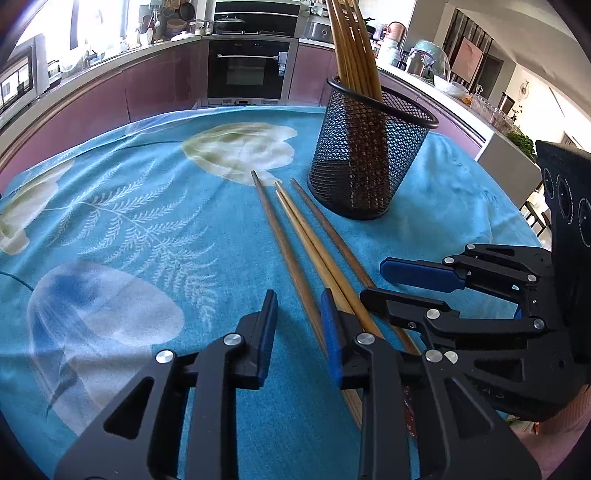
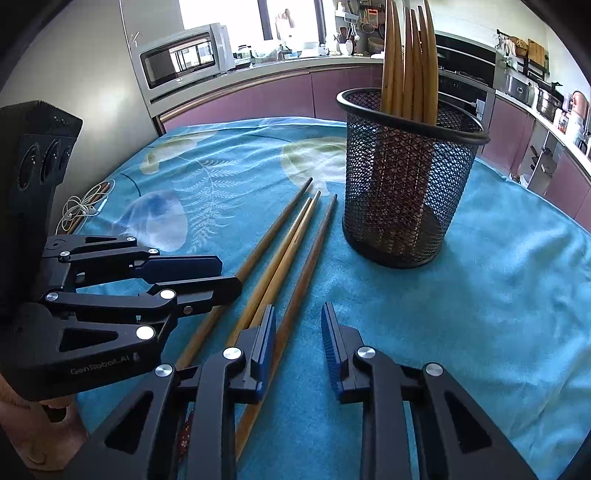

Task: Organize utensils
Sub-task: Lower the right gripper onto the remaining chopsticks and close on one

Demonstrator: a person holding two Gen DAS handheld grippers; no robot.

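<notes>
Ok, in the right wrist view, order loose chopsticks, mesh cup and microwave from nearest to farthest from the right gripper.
1. Loose chopsticks, on the cloth beside its left finger.
2. Mesh cup, ahead to the right.
3. Microwave, on the far counter, left.

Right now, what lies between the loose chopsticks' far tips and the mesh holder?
Only bare blue cloth separates the loose chopsticks from the mesh holder, clearest in the right wrist view.

Bright daylight is let in via blown-out windows (image 1: 92, 22) at the back; glare is seen on the oven glass (image 1: 245, 72). Soft shadows are cast on the worktop cloth (image 2: 498, 295) beside the mesh holder (image 2: 410, 184). Strong fisheye bend and dark vignette at corners in both views. Centre is sharp; bkgd slightly soft.
</notes>
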